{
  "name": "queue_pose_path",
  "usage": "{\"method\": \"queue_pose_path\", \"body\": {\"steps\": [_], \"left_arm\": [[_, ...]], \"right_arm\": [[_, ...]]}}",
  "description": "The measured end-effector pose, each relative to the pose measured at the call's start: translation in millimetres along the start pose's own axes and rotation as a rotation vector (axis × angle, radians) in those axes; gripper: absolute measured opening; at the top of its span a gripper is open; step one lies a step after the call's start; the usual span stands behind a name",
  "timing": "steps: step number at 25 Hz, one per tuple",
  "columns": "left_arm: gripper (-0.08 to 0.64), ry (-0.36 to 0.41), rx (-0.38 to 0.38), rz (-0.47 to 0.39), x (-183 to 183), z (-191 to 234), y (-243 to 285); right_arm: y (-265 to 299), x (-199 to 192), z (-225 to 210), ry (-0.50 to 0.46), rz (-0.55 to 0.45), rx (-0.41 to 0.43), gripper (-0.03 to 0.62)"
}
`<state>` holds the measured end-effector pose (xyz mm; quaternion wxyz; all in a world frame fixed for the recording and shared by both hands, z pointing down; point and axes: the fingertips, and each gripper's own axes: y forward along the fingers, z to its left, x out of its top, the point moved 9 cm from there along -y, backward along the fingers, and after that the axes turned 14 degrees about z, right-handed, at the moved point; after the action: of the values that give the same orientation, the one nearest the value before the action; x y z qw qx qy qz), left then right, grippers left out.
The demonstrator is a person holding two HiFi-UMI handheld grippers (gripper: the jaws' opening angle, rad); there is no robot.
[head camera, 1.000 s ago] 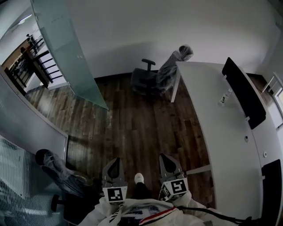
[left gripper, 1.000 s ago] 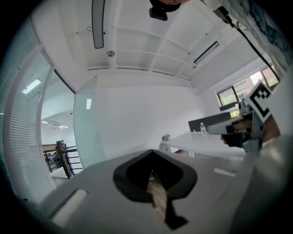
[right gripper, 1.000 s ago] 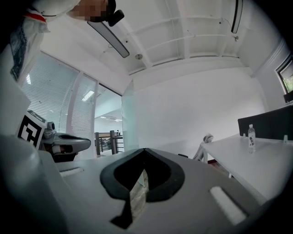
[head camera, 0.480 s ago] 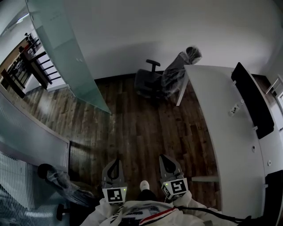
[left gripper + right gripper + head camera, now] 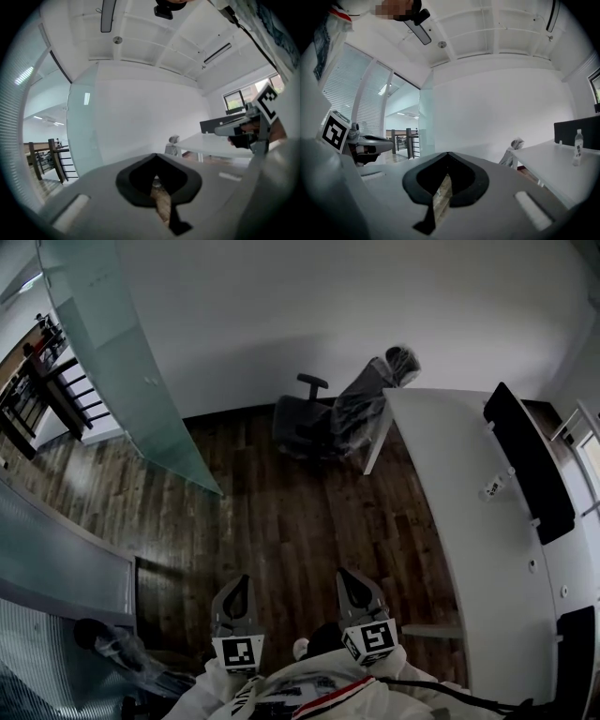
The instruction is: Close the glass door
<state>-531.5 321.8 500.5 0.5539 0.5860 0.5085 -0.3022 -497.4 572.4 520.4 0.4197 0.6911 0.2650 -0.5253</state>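
Note:
The glass door (image 5: 122, 362) is a tall frosted green pane at the upper left, swung into the room, its lower corner on the wood floor. It also shows in the left gripper view (image 5: 82, 131) and the right gripper view (image 5: 425, 126). My left gripper (image 5: 234, 601) and right gripper (image 5: 354, 594) are side by side close to my body at the bottom, pointing forward, well short of the door. Both have their jaws together with nothing in them. Seen from its own camera, the left gripper (image 5: 156, 155) is shut, and so is the right gripper (image 5: 448, 153).
A plastic-wrapped office chair (image 5: 328, 418) stands by the far wall beside a long white desk (image 5: 469, 521) with a black divider (image 5: 530, 460) and a bottle (image 5: 494, 486). A glass partition (image 5: 56, 559) and another wrapped chair (image 5: 112, 648) are at the left. A stair railing (image 5: 47, 381) lies beyond the door.
I have moved forward over the wood floor: the wrapped chair at the lower left has slid toward the frame's corner. Both grippers stay shut in front of me.

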Motion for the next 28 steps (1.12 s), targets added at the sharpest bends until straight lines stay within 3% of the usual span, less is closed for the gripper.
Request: {"method": "queue_pose_path", "body": {"steps": [9,15,19,28], "left_arm": [[0.0,0.012,0.017,0.028,3,13,90],[0.0,-0.007,0.085,0.064,37,25,169],[0.0,-0.004,0.095,0.072,71,24,217],[0.002,-0.016,0.101,0.094,99,8,304]], "right_arm": [[73,17,-56,-0.025,0.008,-0.018,0.003],[150,48,-109,-0.025,-0.003,0.042,0.003],[188,71,-146,-0.027,-0.008,0.063,0.003],[246,92,-219,-0.018,0.005,0.088,0.003]]}}
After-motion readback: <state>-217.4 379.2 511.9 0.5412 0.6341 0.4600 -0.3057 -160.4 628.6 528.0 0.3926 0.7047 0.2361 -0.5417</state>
